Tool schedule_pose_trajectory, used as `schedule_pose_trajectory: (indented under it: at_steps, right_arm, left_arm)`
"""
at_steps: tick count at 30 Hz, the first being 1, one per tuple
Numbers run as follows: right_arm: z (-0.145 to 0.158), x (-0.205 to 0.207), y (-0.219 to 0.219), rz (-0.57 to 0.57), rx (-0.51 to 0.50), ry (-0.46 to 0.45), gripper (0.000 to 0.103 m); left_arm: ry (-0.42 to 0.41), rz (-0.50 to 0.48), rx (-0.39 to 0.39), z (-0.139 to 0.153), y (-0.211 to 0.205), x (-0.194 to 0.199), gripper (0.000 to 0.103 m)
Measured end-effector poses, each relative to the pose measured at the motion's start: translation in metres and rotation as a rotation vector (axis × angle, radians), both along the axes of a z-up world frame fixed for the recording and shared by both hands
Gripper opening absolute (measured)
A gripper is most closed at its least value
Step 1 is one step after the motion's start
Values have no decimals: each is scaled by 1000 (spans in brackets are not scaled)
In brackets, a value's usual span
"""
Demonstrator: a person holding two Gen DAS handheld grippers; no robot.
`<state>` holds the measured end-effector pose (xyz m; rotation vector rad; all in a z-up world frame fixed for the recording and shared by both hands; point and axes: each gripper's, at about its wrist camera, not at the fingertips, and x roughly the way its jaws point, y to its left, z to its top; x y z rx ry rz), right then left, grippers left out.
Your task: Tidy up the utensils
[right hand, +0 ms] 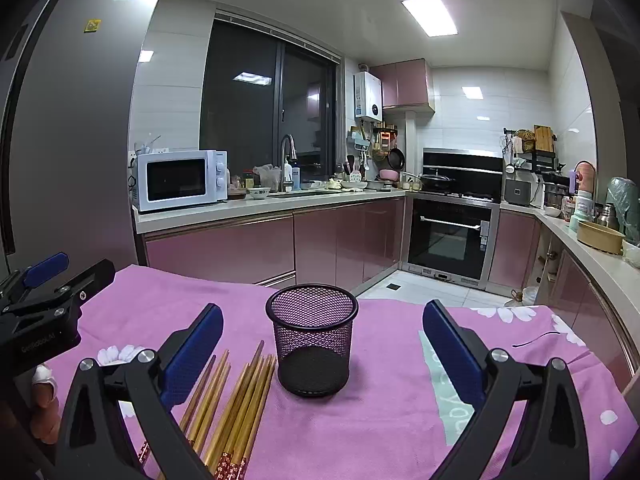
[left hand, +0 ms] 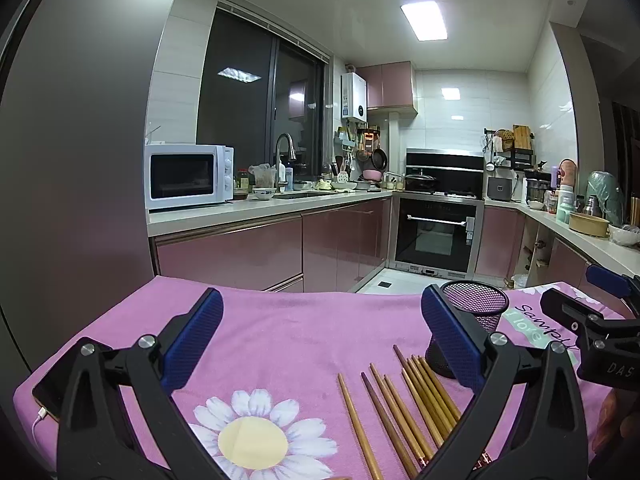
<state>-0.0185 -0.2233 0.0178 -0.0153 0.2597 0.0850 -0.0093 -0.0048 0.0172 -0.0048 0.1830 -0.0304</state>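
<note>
Hovering above a table draped in a pink flowered cloth (right hand: 400, 400), both grippers have their blue-padded jaws spread wide apart, with nothing clamped between them. The left gripper (left hand: 322, 320) is seen from its own camera over bare cloth, its right finger (left hand: 452, 340) standing in front of the black mesh cup (left hand: 476, 312) and covering the cup's lower left side. The right gripper (right hand: 323, 336) frames the same mesh cup (right hand: 312, 344), which stands upright on the cloth between the finger lines but farther off, touched by neither pad. A loose row of wooden chopsticks (right hand: 240, 400) lies flat on the cloth just left of the cup, tips pointing away from the cameras; in the left wrist view the chopsticks (left hand: 400, 408) lie between the fingers, toward the right one. Their near ends are cut off by the frame edge and partly hidden under the gripper bodies, so an exact count cannot be made. A phone (left hand: 50, 396) with a white cable lies at the cloth's left edge, half hidden behind the left gripper's body. Printed lettering on the cloth is only partly legible.
</note>
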Motion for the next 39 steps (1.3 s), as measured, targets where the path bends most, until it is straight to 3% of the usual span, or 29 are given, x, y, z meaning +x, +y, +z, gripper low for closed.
schedule_pose_trajectory:
  at_steps: [39]
  right_arm:
    - [5, -4, -3, 12, 6, -16, 97]
  left_arm:
    - [-11, -12, -20, -11, 4, 2, 98]
